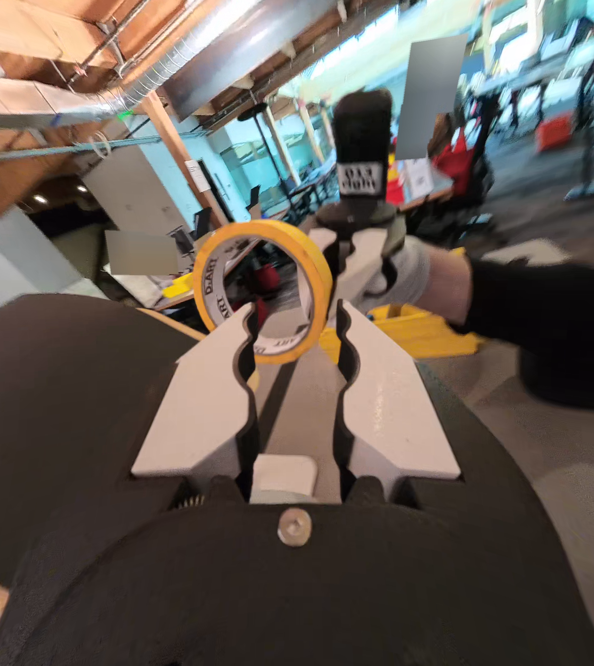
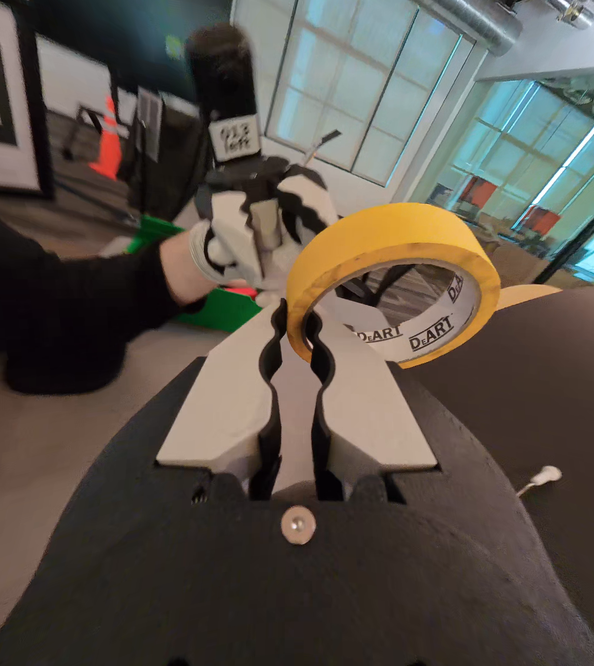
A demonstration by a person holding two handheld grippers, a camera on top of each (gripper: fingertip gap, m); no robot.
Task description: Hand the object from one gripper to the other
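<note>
Workshop ceiling ducts and windows framed two tools above a dark tabletop [image 2: 540, 396]. Right tool [image 2: 297, 317] pinched one yellow tape roll [image 2: 389, 230] by its wall; left tool [image 1: 295, 313] stood spread, the roll beyond its tips.

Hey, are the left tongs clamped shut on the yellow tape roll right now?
No, the left tongs stand open with the tape roll just beyond their tips, while the right tongs pinch its rim.
</note>
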